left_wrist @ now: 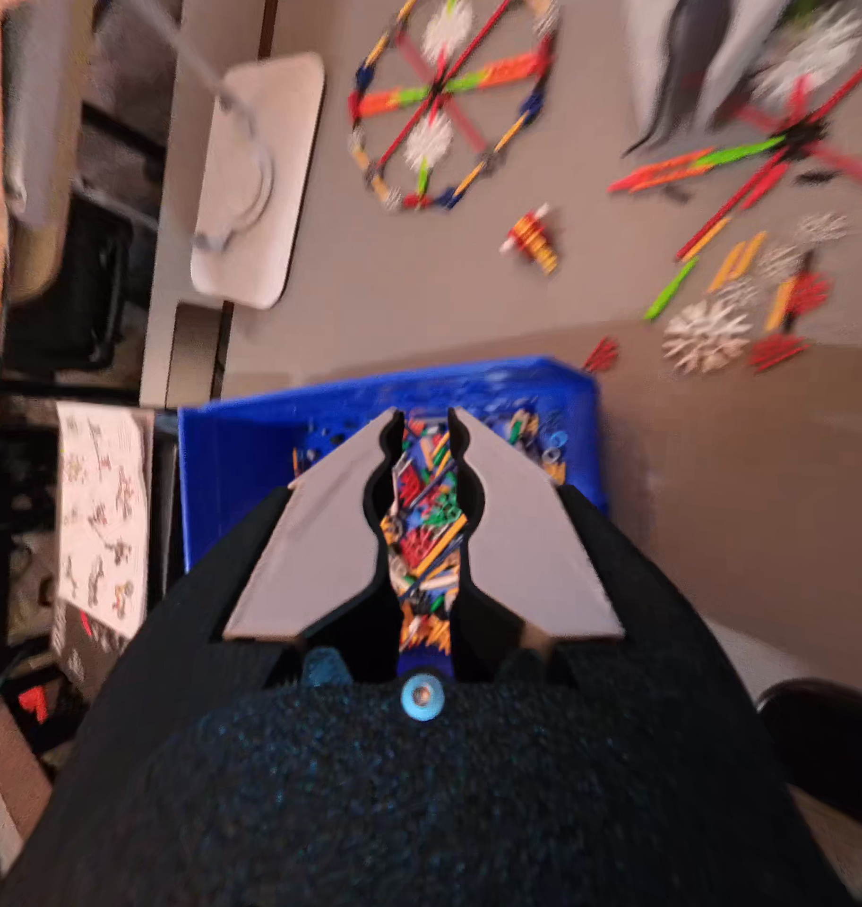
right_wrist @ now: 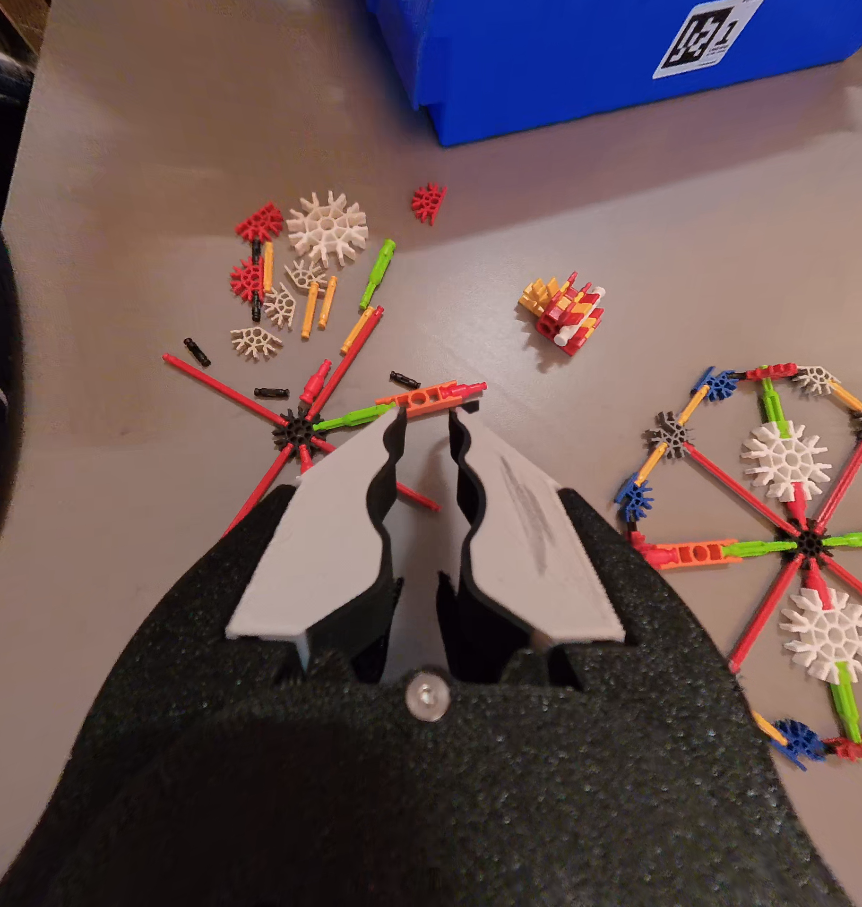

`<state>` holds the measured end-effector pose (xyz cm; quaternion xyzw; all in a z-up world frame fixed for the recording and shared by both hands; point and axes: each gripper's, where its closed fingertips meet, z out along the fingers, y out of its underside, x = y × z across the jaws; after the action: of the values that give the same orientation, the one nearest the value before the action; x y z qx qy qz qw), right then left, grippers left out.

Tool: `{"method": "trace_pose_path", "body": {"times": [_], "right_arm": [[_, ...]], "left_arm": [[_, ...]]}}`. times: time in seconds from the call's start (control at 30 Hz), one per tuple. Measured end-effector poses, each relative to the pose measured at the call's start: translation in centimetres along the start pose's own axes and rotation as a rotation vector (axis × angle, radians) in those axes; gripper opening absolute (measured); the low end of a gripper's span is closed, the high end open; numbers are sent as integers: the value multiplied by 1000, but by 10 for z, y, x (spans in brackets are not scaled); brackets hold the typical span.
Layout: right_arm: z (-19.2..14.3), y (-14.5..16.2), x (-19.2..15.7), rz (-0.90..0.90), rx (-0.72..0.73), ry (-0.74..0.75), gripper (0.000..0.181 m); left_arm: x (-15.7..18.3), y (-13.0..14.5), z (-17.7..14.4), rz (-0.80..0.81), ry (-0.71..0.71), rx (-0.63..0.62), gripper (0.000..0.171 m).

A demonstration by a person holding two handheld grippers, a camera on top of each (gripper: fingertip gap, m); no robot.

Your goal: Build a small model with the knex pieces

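My left gripper [left_wrist: 425, 417] hangs open and empty over a blue bin [left_wrist: 232, 466] full of mixed coloured construction pieces [left_wrist: 426, 530]. My right gripper [right_wrist: 425, 414] is open, its tips right at an orange strut [right_wrist: 426, 398] that lies across them on the table. The strut joins a green rod [right_wrist: 350, 418] running to a black hub [right_wrist: 297, 431] with red rods fanning out. A red tip [right_wrist: 463, 390] sticks out of the strut's far end. I cannot tell whether the fingers touch the strut.
A finished spoked wheel [right_wrist: 807, 540] lies to the right; it also shows in the left wrist view [left_wrist: 444, 98]. A small red-yellow cluster [right_wrist: 564, 314], a white connector [right_wrist: 327, 228] and loose rods lie beyond. The blue bin [right_wrist: 566, 73] is at the back. A white stand base [left_wrist: 257, 181] and an instruction sheet [left_wrist: 102, 515] sit left. To reach the black hub [right_wrist: 297, 431] in a straight line is about 5 cm for my right fingers, about 20 cm for my left. It turns up in the left wrist view [left_wrist: 801, 129] as well.
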<state>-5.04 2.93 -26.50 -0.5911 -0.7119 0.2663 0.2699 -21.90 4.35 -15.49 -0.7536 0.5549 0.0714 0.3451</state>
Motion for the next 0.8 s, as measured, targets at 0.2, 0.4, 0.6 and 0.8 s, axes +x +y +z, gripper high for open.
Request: {"method": "trace_pose_path", "body": {"times": [0.2, 0.4, 0.6, 0.8], "right_arm": [[4, 6, 2, 18, -13, -9, 17], [6, 9, 3, 29, -18, -17, 17], [7, 15, 4, 41, -27, -23, 16], [8, 15, 3, 40, -30, -28, 17]], "left_arm": [[-62, 79, 49, -125, 10, -142, 18], [-84, 124, 94, -159, 58, -236, 24], [-98, 136, 112, -187, 94, -266, 27], [-100, 139, 125, -209, 133, -294, 33]]}}
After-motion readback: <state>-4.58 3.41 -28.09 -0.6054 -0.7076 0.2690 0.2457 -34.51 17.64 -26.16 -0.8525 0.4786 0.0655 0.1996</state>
